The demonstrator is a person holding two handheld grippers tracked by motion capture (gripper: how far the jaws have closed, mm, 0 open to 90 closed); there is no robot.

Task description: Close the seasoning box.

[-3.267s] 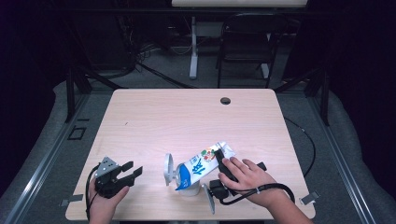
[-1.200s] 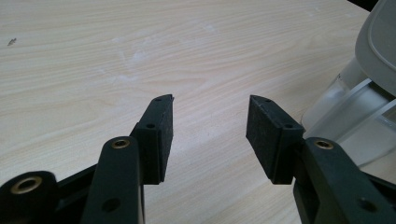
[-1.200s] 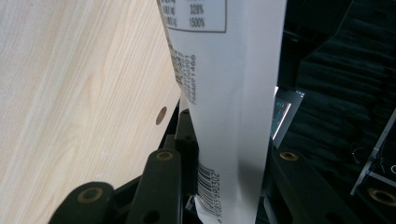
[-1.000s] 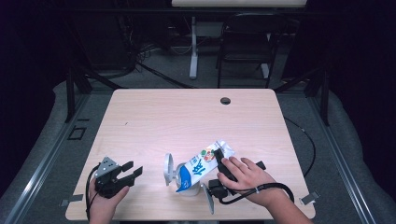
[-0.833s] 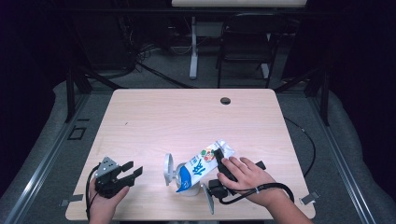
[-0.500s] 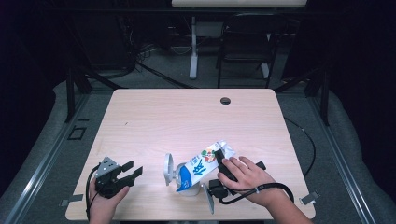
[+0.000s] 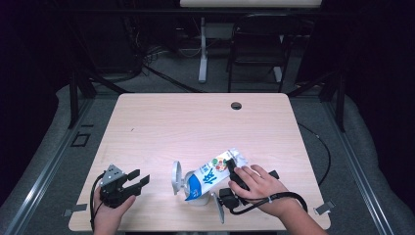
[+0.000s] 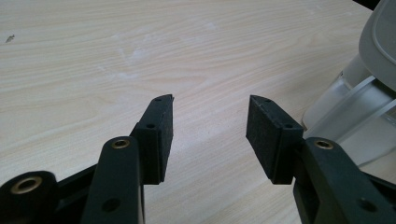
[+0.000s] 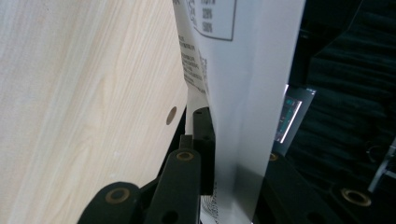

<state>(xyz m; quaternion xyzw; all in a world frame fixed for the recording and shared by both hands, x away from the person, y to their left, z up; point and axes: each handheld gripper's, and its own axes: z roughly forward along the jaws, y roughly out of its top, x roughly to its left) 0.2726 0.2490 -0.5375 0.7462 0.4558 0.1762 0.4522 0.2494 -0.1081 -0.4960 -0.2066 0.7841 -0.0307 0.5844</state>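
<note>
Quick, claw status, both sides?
Left claw: open, empty.
Right claw: just been closing, shut on the milk carton.

Light wood table [image 7: 161,132]; near front edge, clear plastic container [image 7: 182,182] with milk carton [image 7: 211,172] tilted over it

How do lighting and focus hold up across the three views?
High view: the table is evenly lit, the surroundings nearly black. Left gripper view: the wood grain is sharp, the white container at right soft and cropped. Right gripper view: the milk carton sits very close, its print slightly blurred, the background dark.
</note>
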